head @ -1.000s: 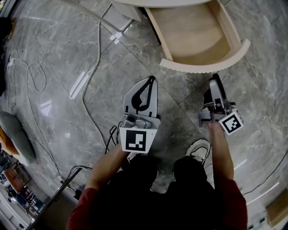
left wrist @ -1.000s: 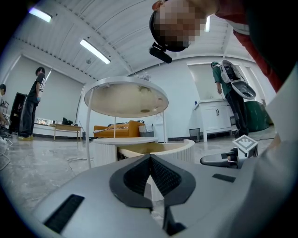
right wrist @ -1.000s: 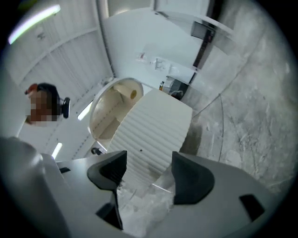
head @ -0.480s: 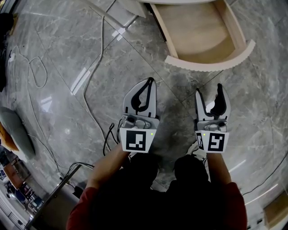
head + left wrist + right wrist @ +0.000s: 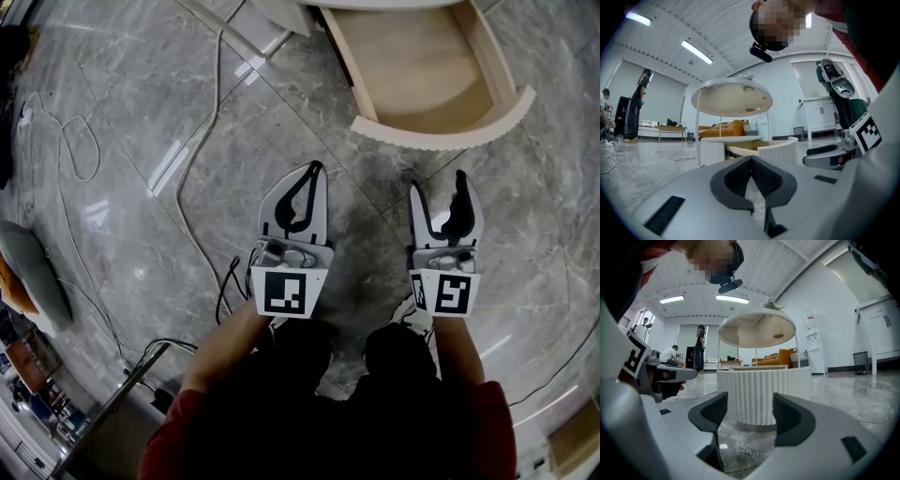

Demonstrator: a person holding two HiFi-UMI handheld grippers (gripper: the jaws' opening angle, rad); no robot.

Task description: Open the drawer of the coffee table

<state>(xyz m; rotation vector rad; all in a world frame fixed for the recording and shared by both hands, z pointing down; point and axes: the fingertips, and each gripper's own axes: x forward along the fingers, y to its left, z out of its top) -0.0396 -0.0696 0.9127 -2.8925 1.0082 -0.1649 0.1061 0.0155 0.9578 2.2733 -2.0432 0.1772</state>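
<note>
From the head view, the pale wooden drawer with a curved, ribbed cream front (image 5: 436, 80) stands open at the top of the picture. Its length runs out from the coffee table toward the person, and its bowed front faces the two grippers. Its inside is bare light wood. Both grippers hang over the grey marble floor (image 5: 141, 112), short of the drawer and apart from it. The left gripper (image 5: 315, 169) has its fingers pressed together. The right gripper (image 5: 438, 184) has its fingers spread.

In the left gripper view, the fingers (image 5: 761, 176) are clenched tip to tip on nothing. The drawer (image 5: 776, 149) juts out beyond them under the round white tabletop (image 5: 731, 96).

In the right gripper view, the released fingers (image 5: 790, 418) stand wide apart. The ribbed drawer front (image 5: 761, 392) shows in the gap between them, farther off and untouched.
</note>
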